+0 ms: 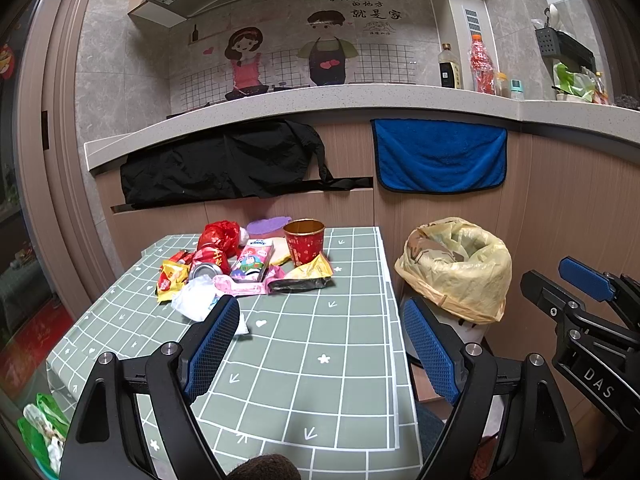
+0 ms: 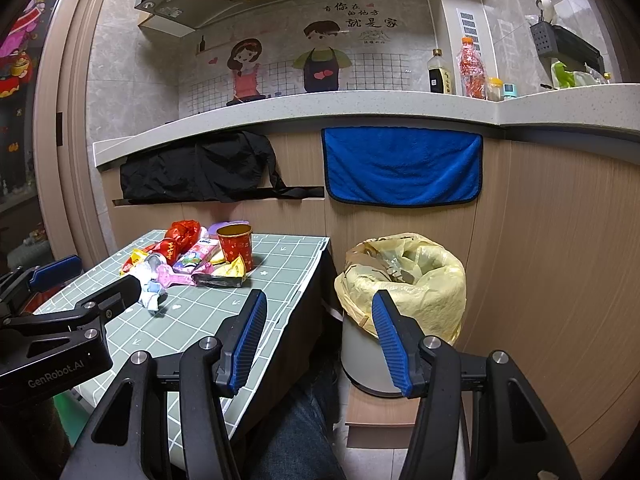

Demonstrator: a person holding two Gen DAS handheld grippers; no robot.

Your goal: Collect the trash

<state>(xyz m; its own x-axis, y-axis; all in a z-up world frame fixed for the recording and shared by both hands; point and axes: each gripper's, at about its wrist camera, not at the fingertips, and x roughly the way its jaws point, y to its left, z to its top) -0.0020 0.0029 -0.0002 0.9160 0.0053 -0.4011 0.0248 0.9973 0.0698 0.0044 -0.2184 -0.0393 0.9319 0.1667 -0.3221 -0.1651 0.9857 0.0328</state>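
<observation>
Left claw (image 1: 320, 344) hangs over the table's (image 1: 320, 392) near half, jaws wide apart, nothing between them. Right claw (image 2: 318, 338) sits off the table's right edge, aimed at the bin (image 2: 404, 280), also spread wide and empty.

Trash is bunched at the table's far left corner. Left to right: yellow snack wrapper (image 1: 170, 278), white tissue (image 1: 196, 300), crushed red can (image 1: 208, 264), red bag (image 1: 220, 234), tissue pack (image 1: 254, 260), pink wrapper (image 1: 240, 286), dark foil wrapper (image 1: 300, 284), red cup (image 1: 305, 240). The bin, lined with a yellow bag, stands on the floor just beside the table's right edge.

Judgement: nothing picked yet. I'd start with the left claw on the tissue, nearest to it. Come in low, pinch the bulk rather than a loose flap, lift clear before swinging right to the bin. Keep the right claw out of that path. Cup looks tippy, so I'd avoid brushing it.

Readable text: "Kleenex" on the tissue pack, I think; "GenRobot.AI" and "DAS" on the claws. Wall sticker carries Chinese characters, partly legible: 有你在的地方就是家.
</observation>
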